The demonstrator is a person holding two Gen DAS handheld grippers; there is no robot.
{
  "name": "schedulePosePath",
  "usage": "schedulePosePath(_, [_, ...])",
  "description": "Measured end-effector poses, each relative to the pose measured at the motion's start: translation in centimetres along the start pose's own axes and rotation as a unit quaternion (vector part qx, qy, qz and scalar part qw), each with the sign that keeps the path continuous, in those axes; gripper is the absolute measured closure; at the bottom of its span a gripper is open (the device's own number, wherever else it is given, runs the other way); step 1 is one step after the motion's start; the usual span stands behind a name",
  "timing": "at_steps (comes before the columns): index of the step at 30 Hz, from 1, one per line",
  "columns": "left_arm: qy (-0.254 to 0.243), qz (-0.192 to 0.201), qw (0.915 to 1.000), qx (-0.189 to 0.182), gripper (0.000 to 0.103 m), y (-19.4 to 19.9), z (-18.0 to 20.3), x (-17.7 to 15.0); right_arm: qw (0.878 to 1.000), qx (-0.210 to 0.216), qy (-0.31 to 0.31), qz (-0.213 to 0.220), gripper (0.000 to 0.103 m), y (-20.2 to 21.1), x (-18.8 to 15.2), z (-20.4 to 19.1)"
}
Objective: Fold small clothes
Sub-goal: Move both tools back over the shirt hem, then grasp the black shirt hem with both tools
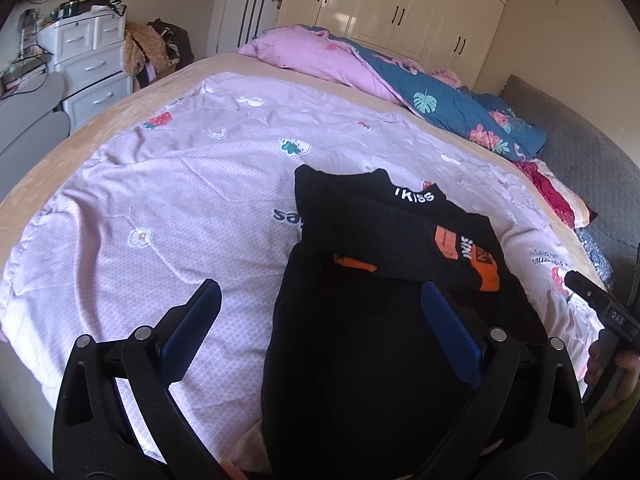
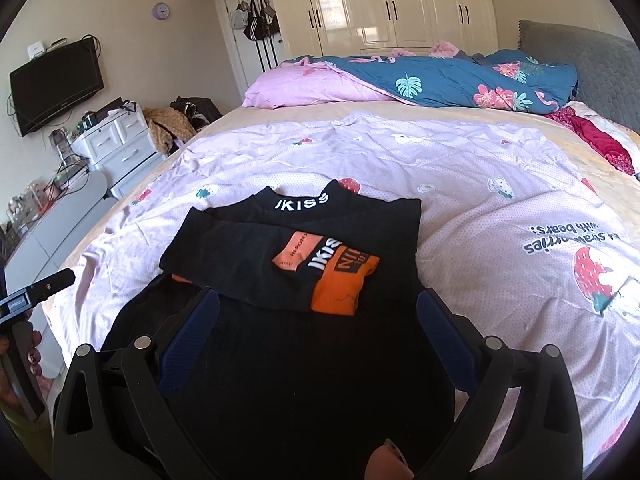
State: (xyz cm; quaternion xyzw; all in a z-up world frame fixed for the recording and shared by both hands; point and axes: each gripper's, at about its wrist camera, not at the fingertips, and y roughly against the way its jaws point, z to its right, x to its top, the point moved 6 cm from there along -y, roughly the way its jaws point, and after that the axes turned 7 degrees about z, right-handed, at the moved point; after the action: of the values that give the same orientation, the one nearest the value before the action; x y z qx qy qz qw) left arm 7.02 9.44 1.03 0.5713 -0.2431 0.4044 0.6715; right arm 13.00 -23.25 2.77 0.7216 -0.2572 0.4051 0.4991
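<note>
A small black top (image 1: 384,300) with orange patches and white "IKISS" lettering lies partly folded on the pink printed quilt (image 1: 160,208); its sleeves are folded across the chest. My left gripper (image 1: 320,308) is open and empty, hovering above the top's near left edge. In the right wrist view the same top (image 2: 304,280) lies straight ahead. My right gripper (image 2: 320,312) is open and empty above its lower half. The right gripper's body shows at the right edge of the left wrist view (image 1: 600,304), and the left one at the left edge of the right wrist view (image 2: 36,292).
The quilt (image 2: 480,208) covers a bed with a beige sheet. A pink pillow (image 2: 304,88) and blue floral duvet (image 2: 460,76) lie at the far side. A grey headboard (image 2: 592,68) is on the right. White drawers (image 2: 116,148) and a grey table (image 2: 48,232) stand left.
</note>
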Motion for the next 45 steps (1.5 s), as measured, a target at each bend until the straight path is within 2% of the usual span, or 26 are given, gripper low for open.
schedulePosePath(14, [0.002, -0.049, 0.9987, 0.014, 0.009, 1.1, -2.1, -4.0, 1.0, 0.001, 0.028, -0.014, 0.005, 2.0, -1.8, -1.3])
schedulePosePath(20, [0.009, -0.076, 0.997, 0.008, 0.009, 1.1, -2.6, -5.8, 0.999, 0.003, 0.036, -0.019, 0.005, 2.7, -2.5, -1.7])
schedulePosePath(35, [-0.026, -0.13, 0.9912, 0.006, 0.009, 1.8, -1.6, -10.1, 0.999, -0.008, 0.044, -0.027, 0.005, 4.4, -4.0, -1.0])
schedulePosePath(43, [-0.013, -0.152, 0.9882, -0.005, 0.009, 1.8, -1.7, -12.3, 0.998, -0.016, 0.044, -0.051, 0.005, 4.8, -6.4, 0.1])
schedulePosePath(45, [-0.014, -0.152, 0.9882, -0.007, 0.012, 1.9, -1.5, -12.5, 0.997, -0.016, 0.043, -0.061, 0.005, 4.9, -7.3, 0.3])
